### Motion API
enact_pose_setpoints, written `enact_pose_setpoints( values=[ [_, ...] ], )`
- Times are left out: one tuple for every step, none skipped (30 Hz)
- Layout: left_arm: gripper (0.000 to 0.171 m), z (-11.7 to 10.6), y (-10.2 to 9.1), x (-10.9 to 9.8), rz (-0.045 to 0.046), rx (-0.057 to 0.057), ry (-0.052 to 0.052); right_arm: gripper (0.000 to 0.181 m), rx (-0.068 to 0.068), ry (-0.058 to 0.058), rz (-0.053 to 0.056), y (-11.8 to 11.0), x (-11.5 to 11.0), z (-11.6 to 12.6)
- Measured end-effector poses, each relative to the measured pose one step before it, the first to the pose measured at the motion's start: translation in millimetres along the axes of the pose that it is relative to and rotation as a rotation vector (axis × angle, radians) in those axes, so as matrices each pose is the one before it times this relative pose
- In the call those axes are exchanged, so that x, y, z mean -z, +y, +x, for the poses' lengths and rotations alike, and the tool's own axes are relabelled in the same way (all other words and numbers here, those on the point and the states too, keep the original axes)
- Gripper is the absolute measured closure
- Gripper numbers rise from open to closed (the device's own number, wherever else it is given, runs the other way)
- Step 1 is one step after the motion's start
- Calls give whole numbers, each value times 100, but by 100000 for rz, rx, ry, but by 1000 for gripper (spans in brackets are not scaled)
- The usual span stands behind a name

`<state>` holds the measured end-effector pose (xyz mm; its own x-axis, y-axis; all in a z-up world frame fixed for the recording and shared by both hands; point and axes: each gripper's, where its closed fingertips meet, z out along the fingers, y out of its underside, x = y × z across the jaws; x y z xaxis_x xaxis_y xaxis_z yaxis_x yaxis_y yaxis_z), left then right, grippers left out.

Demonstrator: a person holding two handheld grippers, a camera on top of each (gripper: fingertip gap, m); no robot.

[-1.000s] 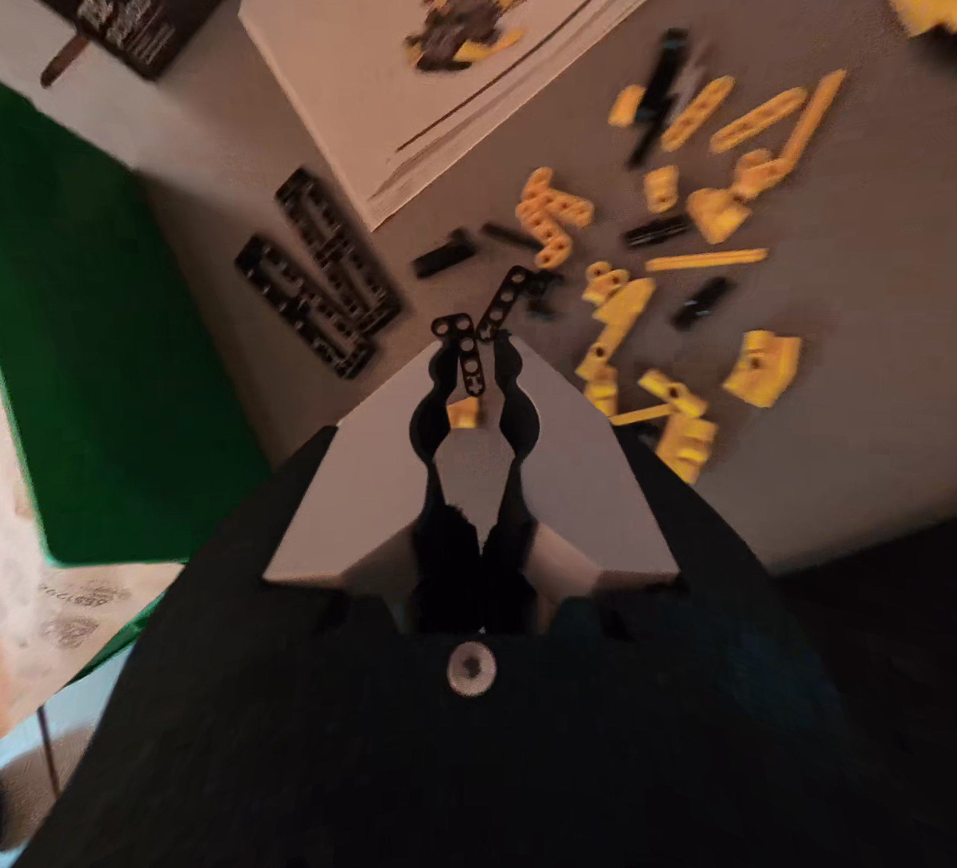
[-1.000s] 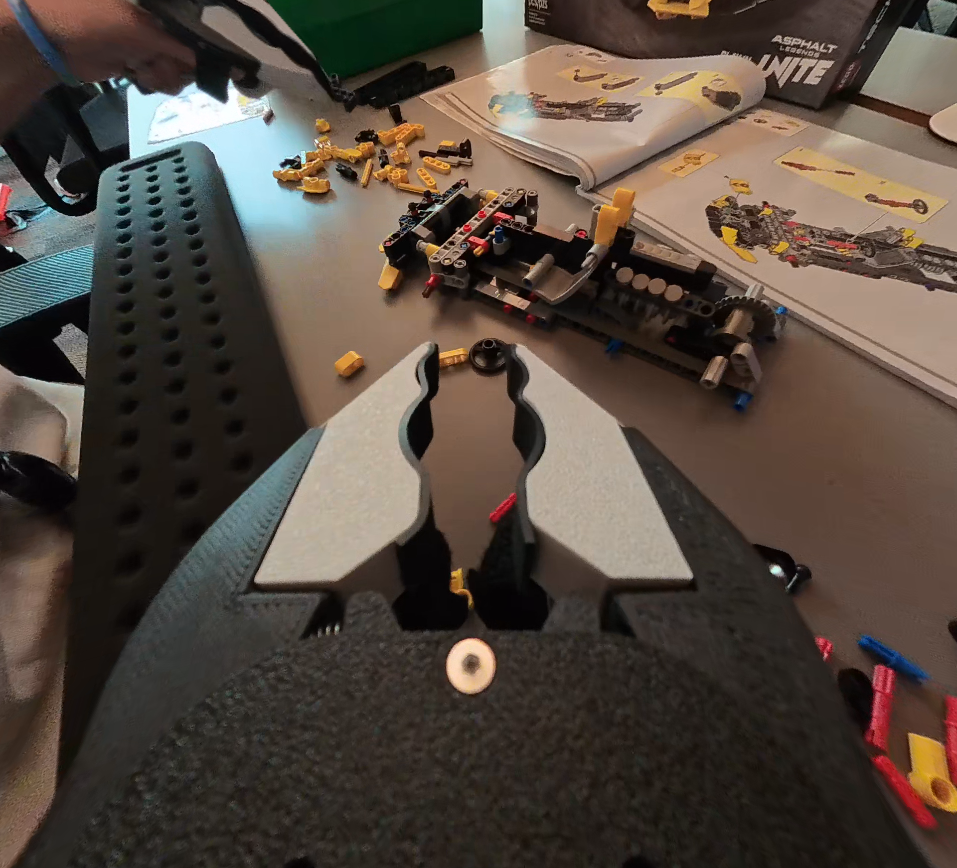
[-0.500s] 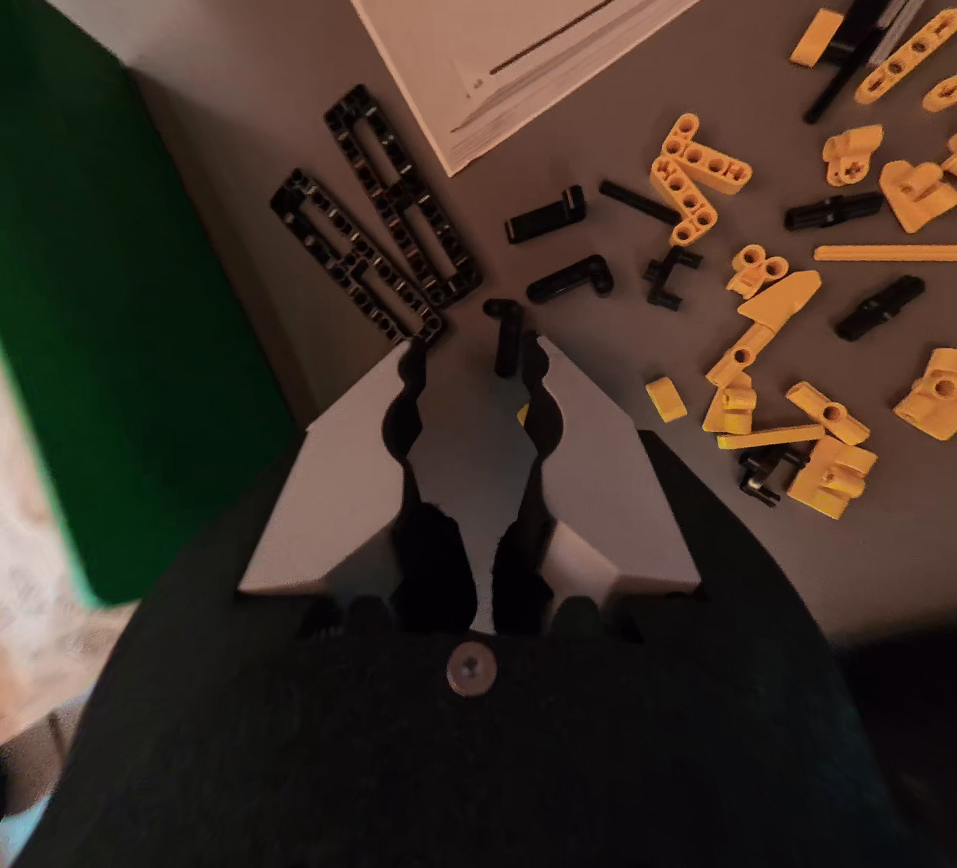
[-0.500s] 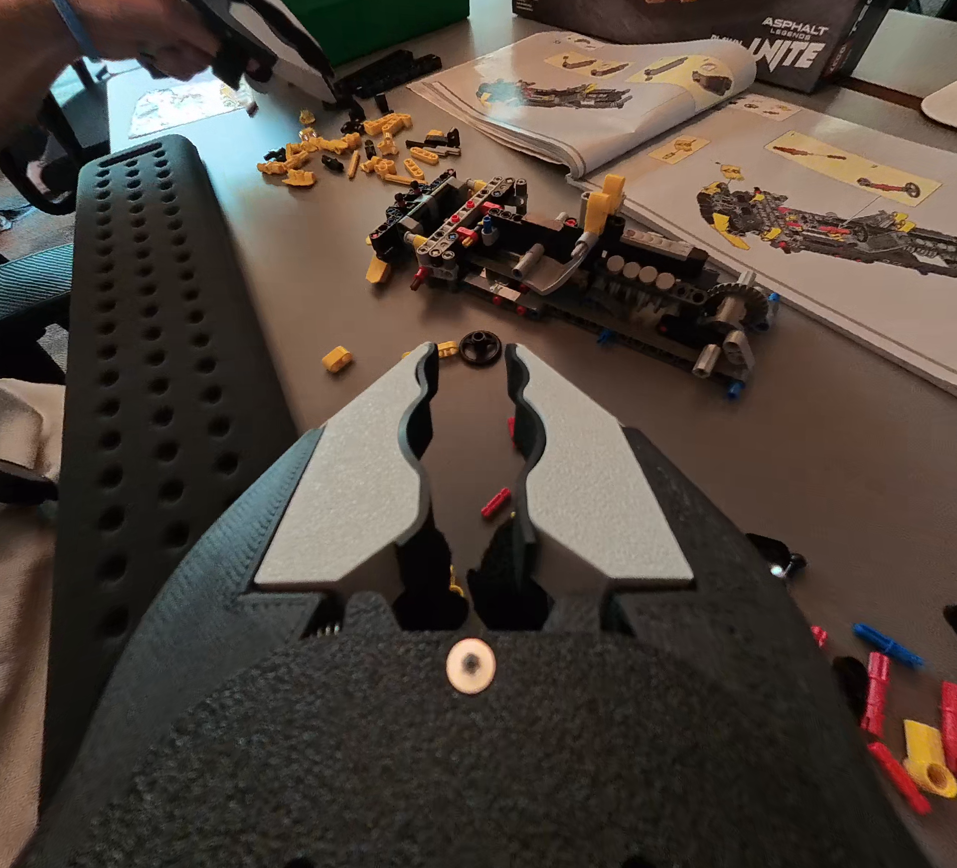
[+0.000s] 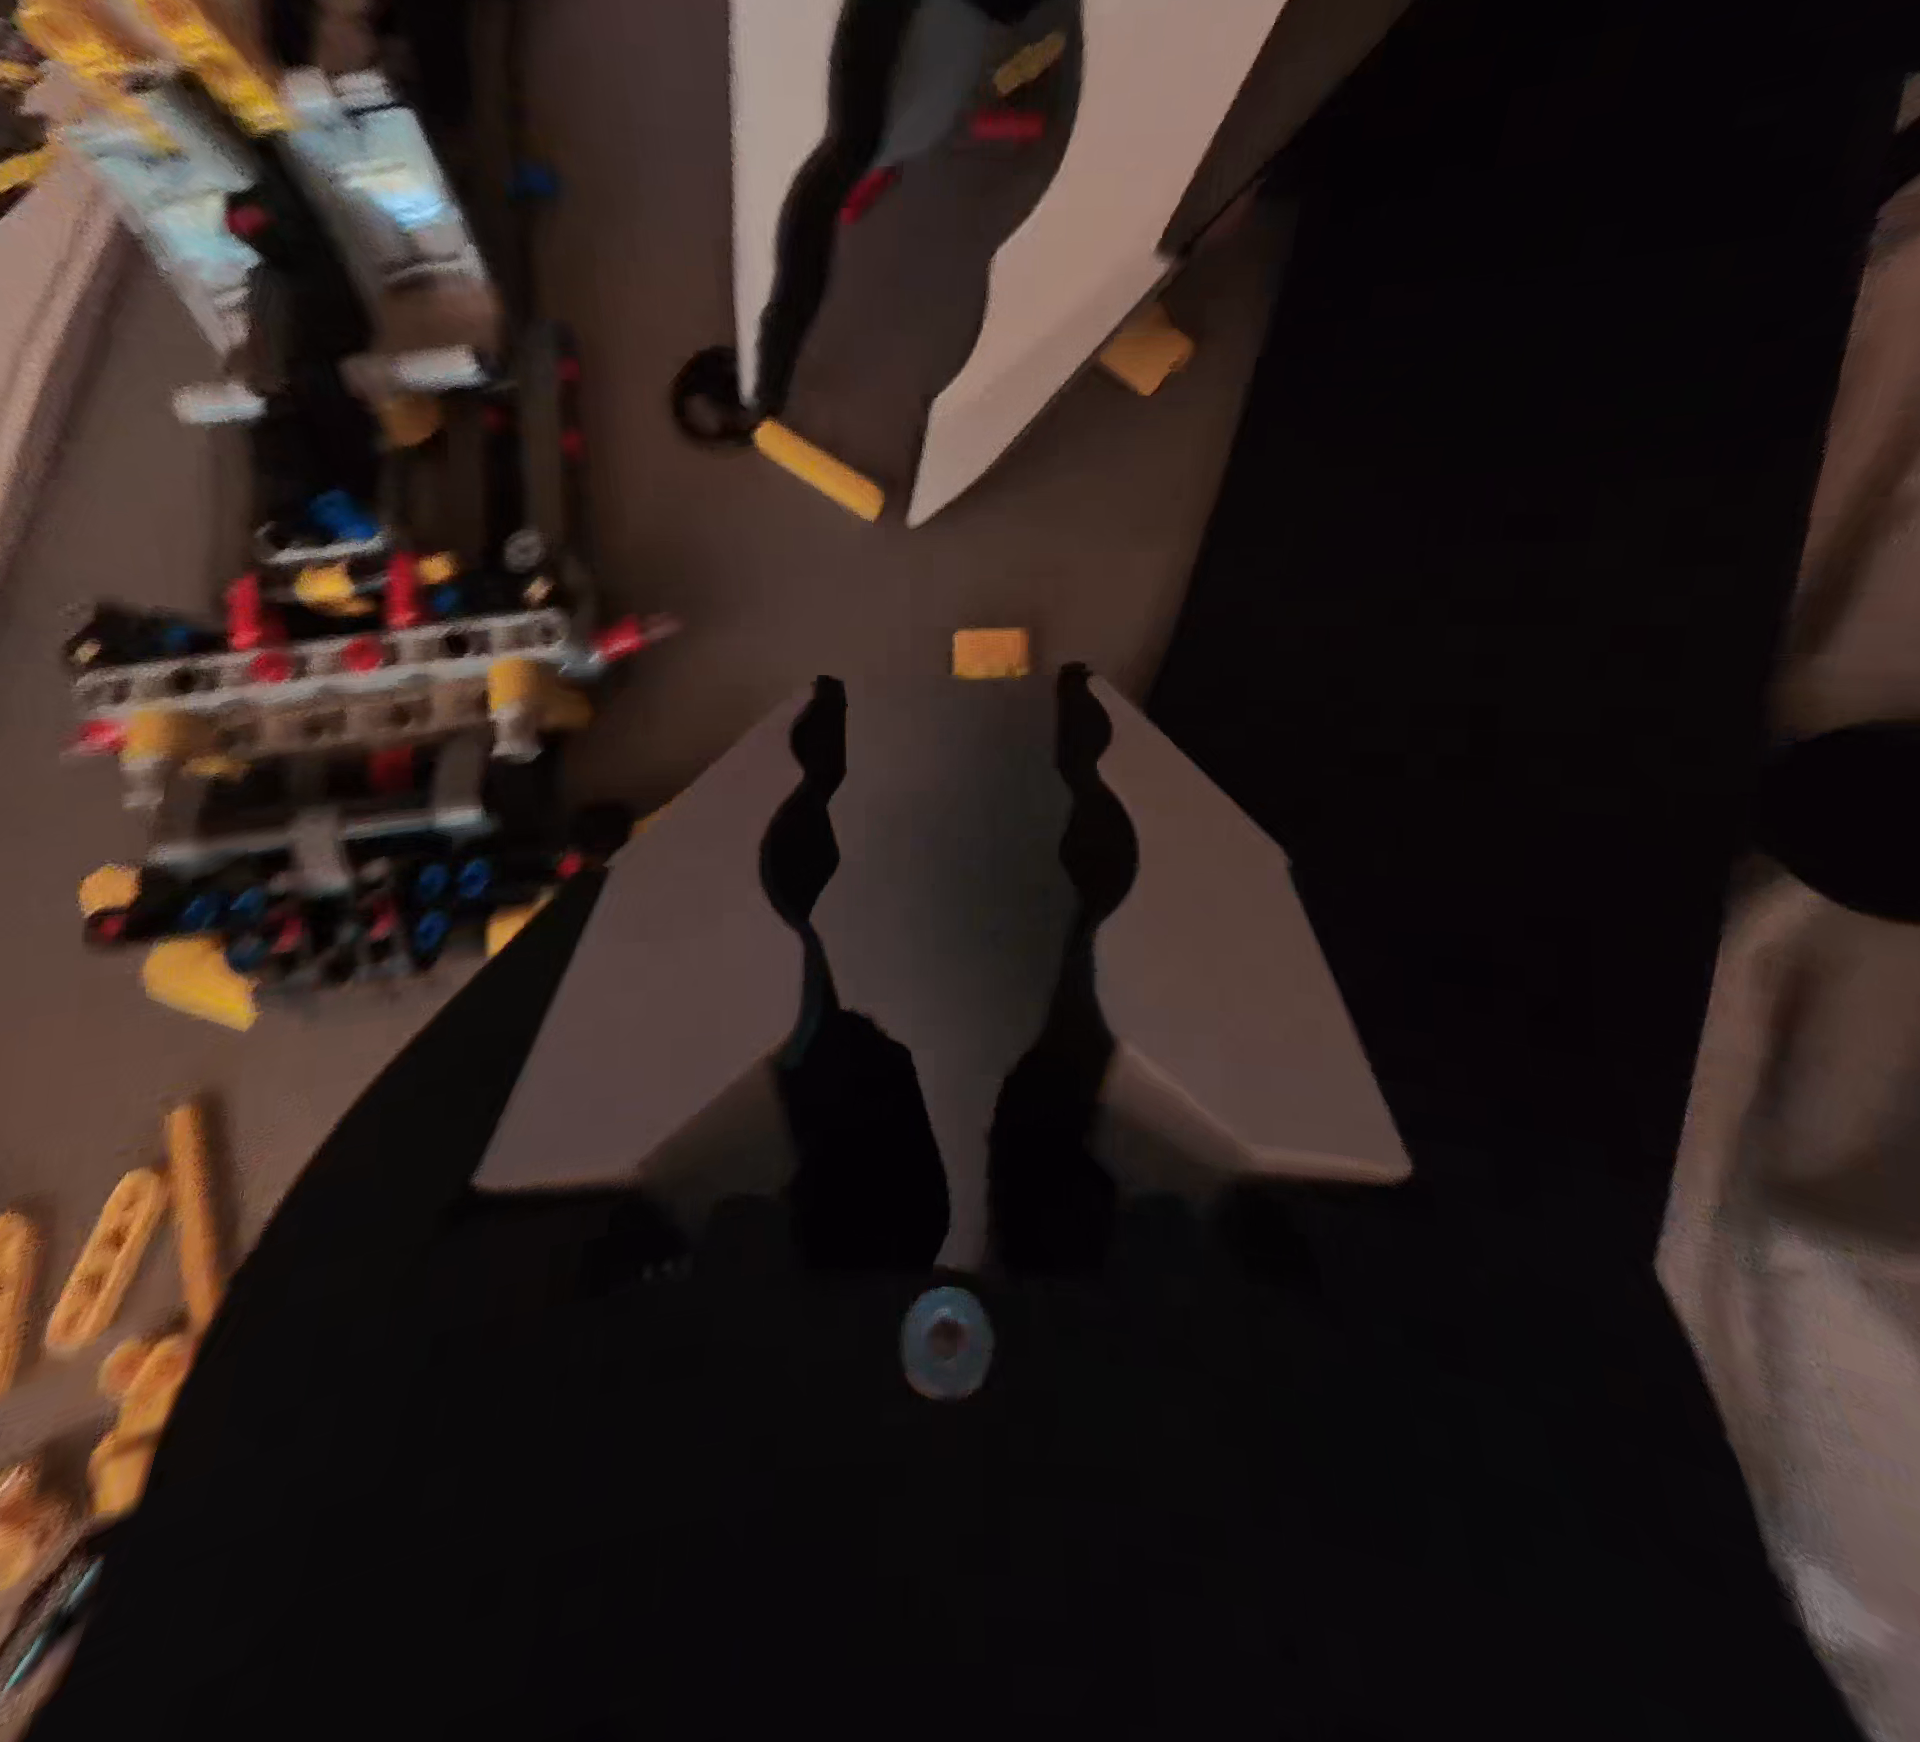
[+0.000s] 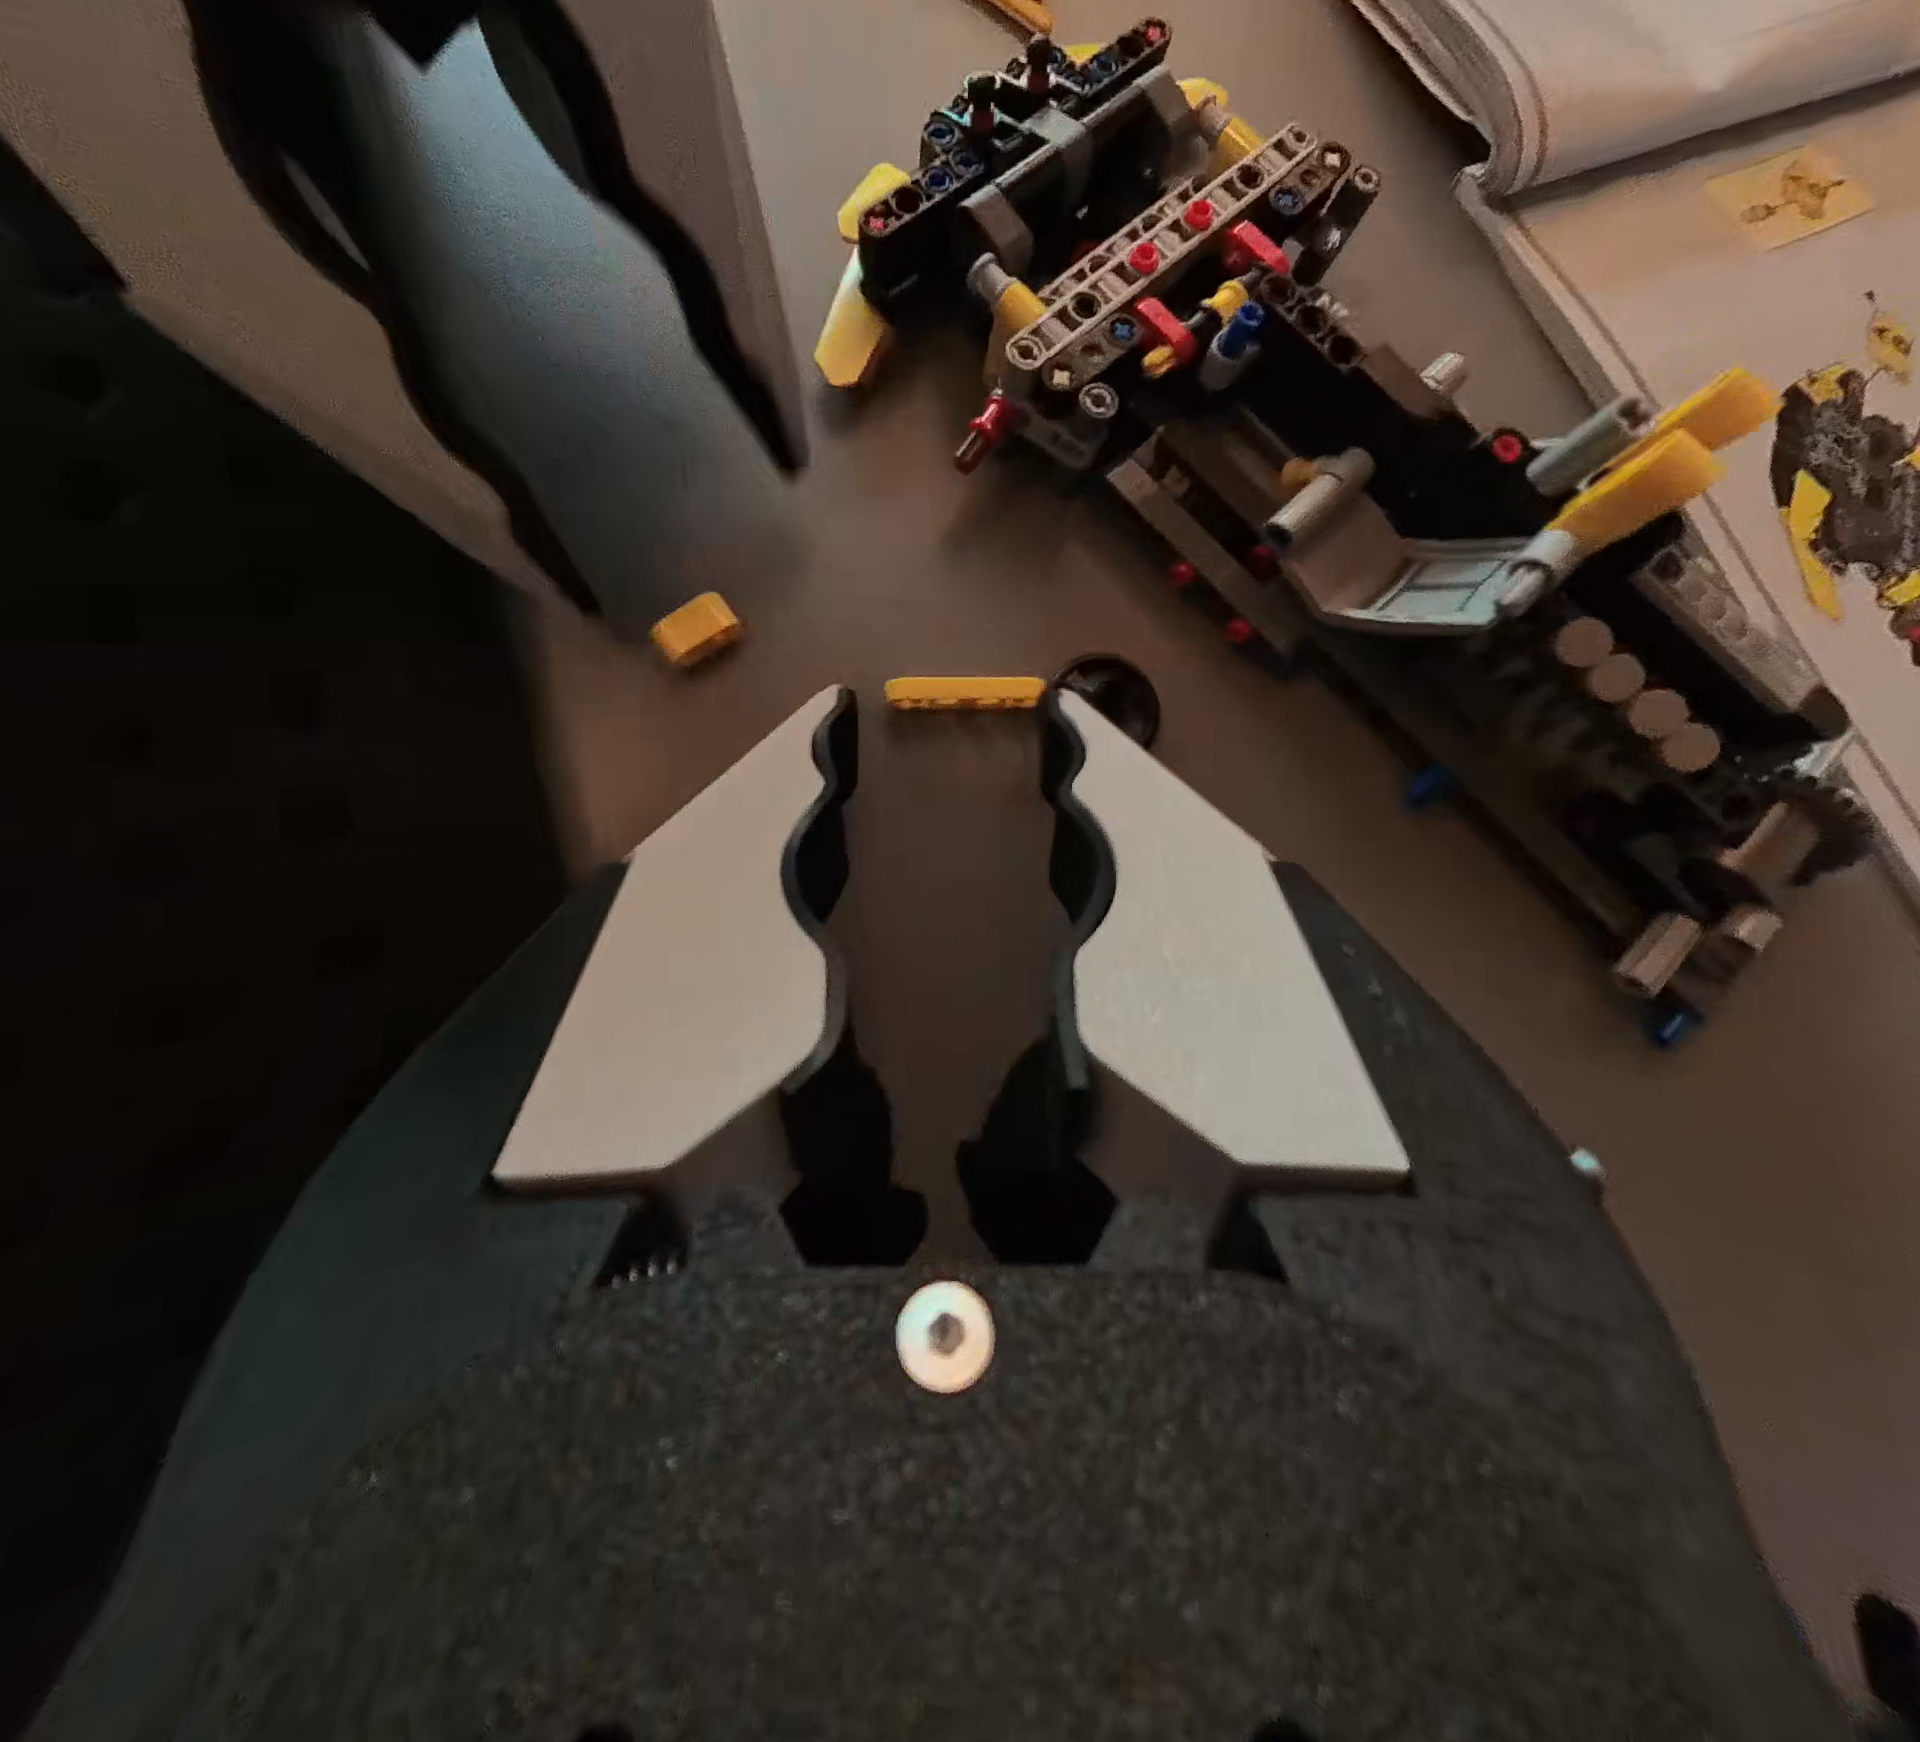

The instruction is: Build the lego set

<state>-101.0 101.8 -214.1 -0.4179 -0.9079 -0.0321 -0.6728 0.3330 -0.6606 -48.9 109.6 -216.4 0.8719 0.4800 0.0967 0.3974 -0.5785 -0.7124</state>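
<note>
1. Right hand-held gripper: jaws standing open, empty, tips flanking a flat yellow bar lying crosswise on the desk just ahead.
2. Left hand-held gripper: open, empty, facing the right one; a small yellow block is sitting at its tips.
3. Black ring: touching the bar's right end, crowding the right finger.
4. Half-built car frame: lying to the right, clear of the grasp.

Right claw: black textured body, grey wavy-edged fingers, silver screw.

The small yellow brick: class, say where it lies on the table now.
In the right wrist view, the small yellow brick lies left of centre, just below the left gripper and left of the flat yellow beam.
</note>
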Motion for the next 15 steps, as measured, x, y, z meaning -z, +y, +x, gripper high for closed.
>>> enact_pose_setpoints(
  values=[
    [137,297,-333,-461,299,240,2233,147,573,367,632,-141,-12,93],
    [138,118,-119,-338,-855,-187,1091,147,-306,116,838,-109,3,132],
    [138,-58,28,-251,-1292,-800,-264,147,-877,-939,105,21,-42,9],
    [144,-80,135,-186,-1414,-820,-636,147,-1251,-1662,-121,66,-111,-95],
    [150,80,10,-74,-179,-659,252,148,-1422,-1418,371,-30,-121,-91],
    [156,104,-22,3,94,-727,309,149,-1287,-1313,836,-96,-74,-105],
    [158,26,27,-17,-136,-703,-393,153,-762,-921,533,-74,-39,-101],
    [158,13,8,9,-122,-806,-527,158,-229,-594,185,-9,-9,-95],
    [158,-23,-7,61,147,-717,-727,162,37,42,-51,3,-1,-23],
    [159,-61,-78,148,1059,-576,-826,167,615,550,-510,83,7,35],
    [159,-248,-86,272,1505,215,-1493,170,1369,1541,-1371,255,-44,160],
    [158,-513,23,454,1465,1502,-2418,172,1622,1264,-975,219,-73,80],
    [158,-689,238,682,922,2290,-2604,174,335,699,743,-66,45,-33],
    [158,-1011,470,984,929,2447,-3852,174,379,295,-571,85,-28,-59],
    [159,-1335,755,1266,819,3117,-4771,176,-80,-230,-1,-12,-18,-118]
  ],
)
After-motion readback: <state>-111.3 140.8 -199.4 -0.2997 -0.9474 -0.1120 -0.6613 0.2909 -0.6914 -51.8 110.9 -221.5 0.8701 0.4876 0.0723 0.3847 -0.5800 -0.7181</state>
